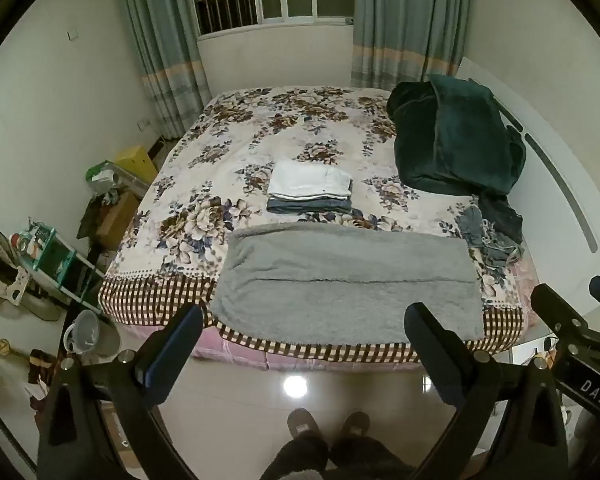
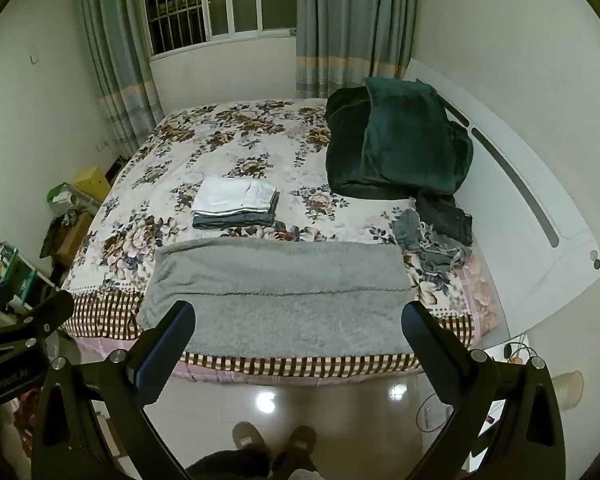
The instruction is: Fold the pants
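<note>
Grey fleecy pants (image 1: 348, 280) (image 2: 276, 292) lie folded lengthwise along the near edge of the bed, a seam line running across the middle. My left gripper (image 1: 304, 320) hovers open over the bed's front edge, nothing between its fingers. My right gripper (image 2: 300, 316) is open too and empty, held at the same height in front of the pants. A neat stack of folded clothes (image 1: 310, 192) (image 2: 236, 204), white on top of grey, rests behind the pants. Crumpled dark and denim garments (image 1: 490, 232) (image 2: 436, 236) lie at the right.
The bed (image 1: 236, 136) (image 2: 180, 152) has a floral cover with a checked border. A dark green blanket heap (image 1: 456, 140) (image 2: 396, 144) sits at its back right by the white headboard (image 2: 532, 208). Clutter and a small shelf (image 1: 56, 256) stand left. A person's slippered feet (image 1: 328, 424) are on the glossy floor.
</note>
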Available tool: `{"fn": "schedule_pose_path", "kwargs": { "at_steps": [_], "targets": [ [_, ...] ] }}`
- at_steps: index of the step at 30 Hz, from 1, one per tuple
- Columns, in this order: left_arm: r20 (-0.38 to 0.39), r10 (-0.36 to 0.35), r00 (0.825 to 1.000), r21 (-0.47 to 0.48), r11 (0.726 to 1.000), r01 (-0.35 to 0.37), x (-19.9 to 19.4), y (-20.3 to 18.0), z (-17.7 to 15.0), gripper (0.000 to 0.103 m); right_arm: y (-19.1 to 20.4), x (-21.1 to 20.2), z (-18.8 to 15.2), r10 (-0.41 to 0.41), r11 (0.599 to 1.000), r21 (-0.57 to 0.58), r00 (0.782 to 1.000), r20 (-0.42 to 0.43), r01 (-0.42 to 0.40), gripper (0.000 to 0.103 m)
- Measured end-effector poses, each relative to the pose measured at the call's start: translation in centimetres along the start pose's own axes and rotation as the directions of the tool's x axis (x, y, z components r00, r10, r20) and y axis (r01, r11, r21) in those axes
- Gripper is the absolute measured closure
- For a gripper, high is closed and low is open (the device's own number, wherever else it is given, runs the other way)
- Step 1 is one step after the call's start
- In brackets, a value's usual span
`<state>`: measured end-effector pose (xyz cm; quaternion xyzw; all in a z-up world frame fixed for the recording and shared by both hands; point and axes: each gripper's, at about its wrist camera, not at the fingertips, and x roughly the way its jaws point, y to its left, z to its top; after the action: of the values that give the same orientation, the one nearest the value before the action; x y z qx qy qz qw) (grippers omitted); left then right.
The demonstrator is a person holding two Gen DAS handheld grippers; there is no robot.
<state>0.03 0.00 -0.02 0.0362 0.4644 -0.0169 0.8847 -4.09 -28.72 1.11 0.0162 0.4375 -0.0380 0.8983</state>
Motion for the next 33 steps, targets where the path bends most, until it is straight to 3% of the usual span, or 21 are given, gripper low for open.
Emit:
{"fn": "schedule_pose_path", "kwargs": {
  "at_steps": [33],
  "targets": [
    [0.016,-0.013,1.000,-0.013,1.000,0.013,-1.4,0.4,0.9,0.000,1.0,-0.8,1.6,0.001,1.000,-0.009,1.000,0.008,-0.001,0.000]
  ]
}}
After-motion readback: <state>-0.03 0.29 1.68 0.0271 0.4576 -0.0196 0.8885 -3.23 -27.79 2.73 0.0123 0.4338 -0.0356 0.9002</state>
